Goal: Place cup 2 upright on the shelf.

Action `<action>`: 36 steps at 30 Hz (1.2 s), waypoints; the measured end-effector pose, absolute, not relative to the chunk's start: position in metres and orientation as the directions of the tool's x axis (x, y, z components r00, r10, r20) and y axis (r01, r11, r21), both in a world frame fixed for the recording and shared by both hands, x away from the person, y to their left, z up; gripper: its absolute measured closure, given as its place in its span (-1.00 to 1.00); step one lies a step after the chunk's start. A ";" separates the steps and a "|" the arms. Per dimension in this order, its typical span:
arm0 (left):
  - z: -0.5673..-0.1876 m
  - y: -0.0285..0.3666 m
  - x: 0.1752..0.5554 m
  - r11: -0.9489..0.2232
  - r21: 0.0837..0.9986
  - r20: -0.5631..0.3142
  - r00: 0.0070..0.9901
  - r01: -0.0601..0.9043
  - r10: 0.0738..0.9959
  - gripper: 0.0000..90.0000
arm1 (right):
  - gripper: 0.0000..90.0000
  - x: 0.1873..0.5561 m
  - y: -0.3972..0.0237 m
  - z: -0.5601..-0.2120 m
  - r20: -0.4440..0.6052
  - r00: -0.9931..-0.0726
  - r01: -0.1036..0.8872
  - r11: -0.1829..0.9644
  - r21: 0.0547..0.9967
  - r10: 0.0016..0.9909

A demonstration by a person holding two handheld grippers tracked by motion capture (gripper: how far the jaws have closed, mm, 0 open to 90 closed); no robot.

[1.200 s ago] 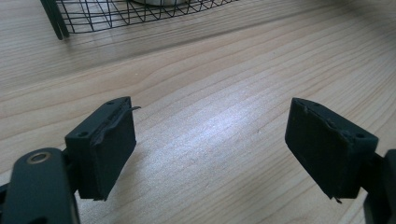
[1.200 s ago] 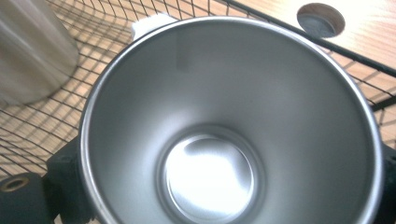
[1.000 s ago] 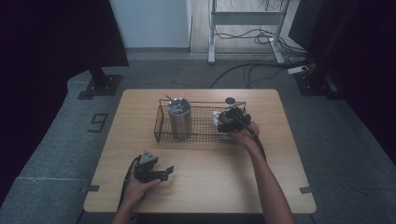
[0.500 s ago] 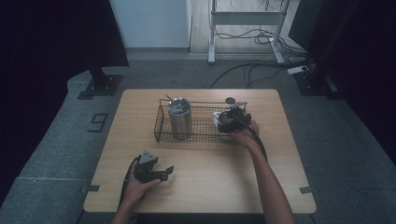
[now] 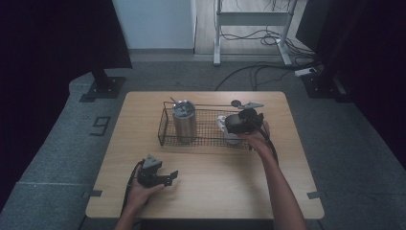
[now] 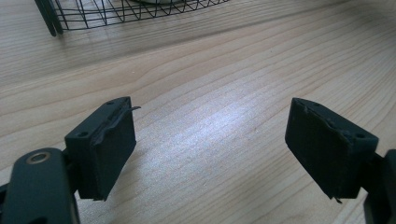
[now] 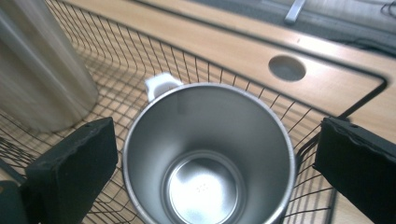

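**Right gripper poised over steel mug, no grasp yet**

The steel mug stands upright at the right end of the wire basket, its white handle toward the lidded tumbler. Your right gripper straddles the rim, jaws released, pads clear of it. Expect a light, rigid, slippery wall: pinch across the rim or take the handle. Your left gripper rests on the table, jaws apart, empty. Against the earlier frames, mug, tumbler, basket and left gripper are unmoved; the right gripper's place looks barely changed.

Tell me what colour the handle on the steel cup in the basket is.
White; the cup handle shows best in the right gripper view.
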State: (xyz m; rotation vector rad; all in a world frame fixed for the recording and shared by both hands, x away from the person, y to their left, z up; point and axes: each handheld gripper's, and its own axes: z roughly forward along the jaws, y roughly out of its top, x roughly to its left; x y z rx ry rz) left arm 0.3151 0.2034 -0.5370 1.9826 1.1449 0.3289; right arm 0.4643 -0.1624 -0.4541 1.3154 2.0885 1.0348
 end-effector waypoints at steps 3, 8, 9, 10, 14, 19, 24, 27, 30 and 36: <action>-0.537 0.203 0.315 -0.267 0.749 -0.158 0.555 0.607 0.816 -0.64 | -1.00 0.458 -0.167 -0.448 0.011 -0.436 0.536 0.250 0.806 0.900; -0.537 0.203 0.315 -0.267 0.748 -0.159 0.555 0.607 0.817 -0.64 | -1.00 0.447 -0.177 -0.444 0.028 -0.433 0.517 0.223 0.826 0.901; -0.537 0.203 0.315 -0.268 0.748 -0.159 0.555 0.608 0.817 -0.64 | -1.00 0.445 -0.180 -0.444 0.037 -0.434 0.513 0.214 0.831 0.900; -0.537 0.202 0.315 -0.268 0.747 -0.159 0.555 0.608 0.816 -0.64 | -0.99 0.442 -0.182 -0.444 0.042 -0.436 0.511 0.209 0.834 0.899; -0.538 0.202 0.315 -0.272 0.746 -0.156 0.556 0.609 0.817 -0.64 | -0.98 0.433 -0.190 -0.446 0.057 -0.443 0.502 0.196 0.843 0.895; -0.538 0.201 0.315 -0.268 0.747 -0.158 0.555 0.608 0.817 -0.64 | -0.93 0.418 -0.198 -0.452 0.076 -0.453 0.492 0.178 0.852 0.888; -0.539 0.200 0.315 -0.275 0.746 -0.154 0.558 0.607 0.815 -0.64 | -0.88 0.403 -0.203 -0.459 0.087 -0.464 0.482 0.169 0.859 0.881; -0.538 0.200 0.315 -0.275 0.747 -0.152 0.558 0.606 0.816 -0.64 | -0.84 0.392 -0.206 -0.464 0.093 -0.468 0.479 0.163 0.863 0.879; -0.538 0.200 0.315 -0.272 0.747 -0.154 0.556 0.607 0.816 -0.64 | -0.82 0.381 -0.209 -0.469 0.096 -0.472 0.476 0.161 0.865 0.876; -0.539 0.199 0.314 -0.277 0.744 -0.152 0.558 0.608 0.816 -0.64 | -0.78 0.361 -0.214 -0.480 0.102 -0.471 0.478 0.157 0.865 0.876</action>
